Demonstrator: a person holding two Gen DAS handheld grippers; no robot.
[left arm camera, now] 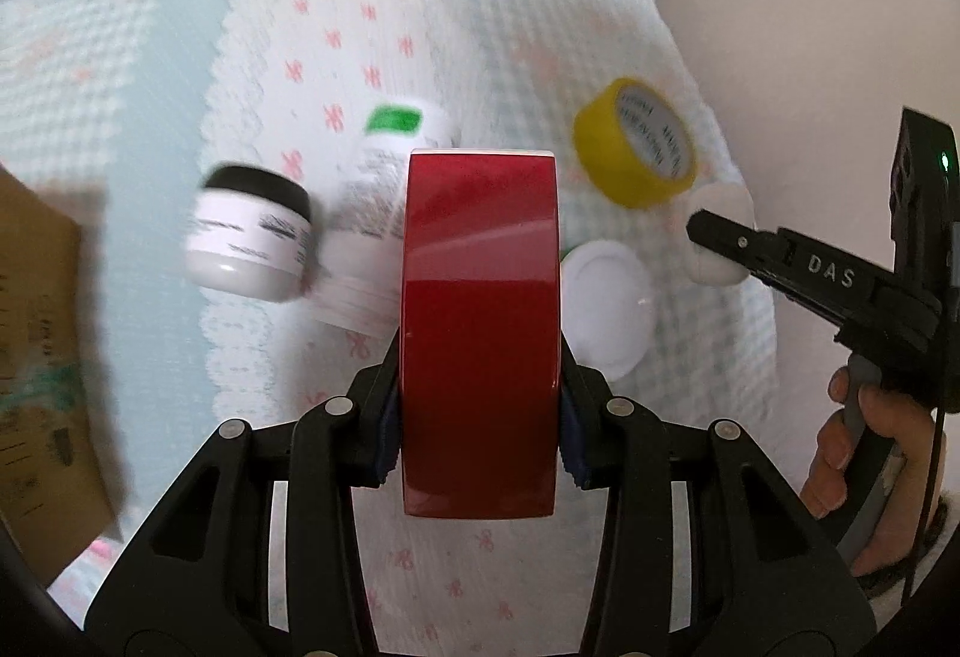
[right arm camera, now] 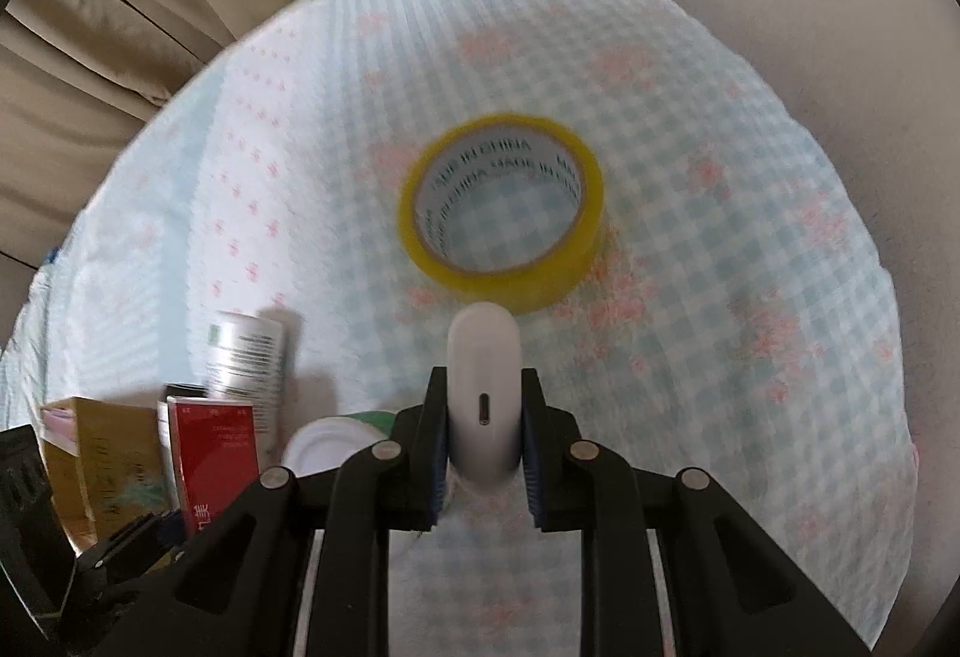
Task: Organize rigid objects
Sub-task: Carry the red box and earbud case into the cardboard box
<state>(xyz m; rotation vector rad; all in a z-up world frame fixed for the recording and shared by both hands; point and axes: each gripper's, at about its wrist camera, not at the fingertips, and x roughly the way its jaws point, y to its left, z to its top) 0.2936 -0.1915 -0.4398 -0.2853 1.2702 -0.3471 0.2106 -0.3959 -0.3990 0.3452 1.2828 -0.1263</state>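
Checked cloth (right arm camera: 750, 249) below left tongs (left arm camera: 480, 417) clamping red box (left arm camera: 480, 333), right tongs (right arm camera: 483, 453) clamping white case (right arm camera: 485, 393)

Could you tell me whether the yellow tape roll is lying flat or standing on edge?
Flat: the tape roll shows its open core, with cloth visible through it.

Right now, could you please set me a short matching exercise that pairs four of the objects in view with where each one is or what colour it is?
Things:
1. red box
2. white oval case
3. tape roll
4. black-lidded jar

Descriptions:
A. yellow, lying on the checked cloth
B. clamped in the left gripper
C. standing on the cloth left of the red box, left wrist view
D. clamped in the right gripper

Pairs: 1-B, 2-D, 3-A, 4-C
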